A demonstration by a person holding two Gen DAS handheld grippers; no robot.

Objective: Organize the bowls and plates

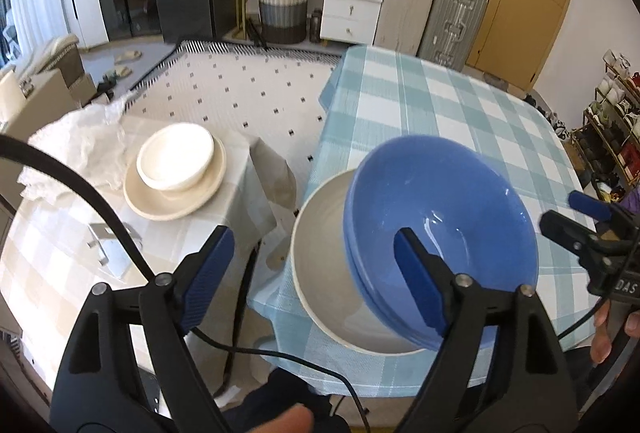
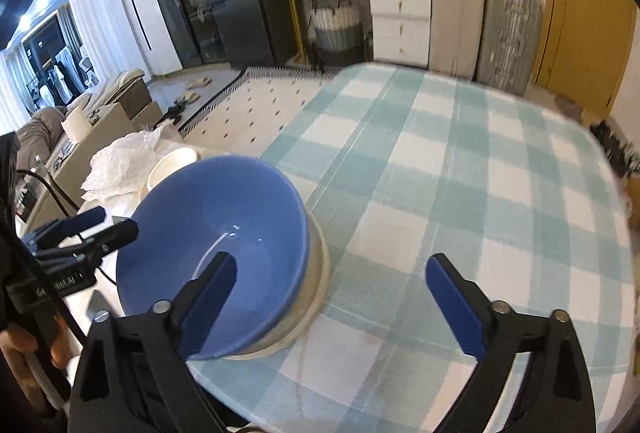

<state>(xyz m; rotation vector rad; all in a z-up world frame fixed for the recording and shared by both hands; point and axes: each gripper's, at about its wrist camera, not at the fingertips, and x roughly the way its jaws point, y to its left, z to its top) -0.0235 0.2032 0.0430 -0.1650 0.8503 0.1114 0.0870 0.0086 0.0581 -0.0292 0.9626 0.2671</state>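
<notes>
Two tables stand side by side over a dotted white rug, with a dresser, suitcases and a dark fridge behind; on the left, the beige-checked side table (image 1: 60, 257) carries crumpled white wrapping (image 1: 80, 145) and a cream bowl (image 1: 176, 161) already seated on a cream plate (image 1: 176, 189). Next comes the left gripper (image 1: 312, 273), jaws wide apart and holding nothing, one finger over the gap between the tables, the other in front of the blue bowls; those blue bowls (image 1: 440, 217), seemingly two nested, sit tilted inside a larger white bowl (image 1: 320, 273) at the near left corner of the blue-checked table (image 1: 460, 105). Furthest right, the right gripper (image 2: 332, 297) hangs over bare cloth just beside that stack, jaws likewise spread and empty. By my judgement the sorting is well advanced: both stacks are built; what remains may be straightening the leaning blue bowls, or bringing the two stacks together.
</notes>
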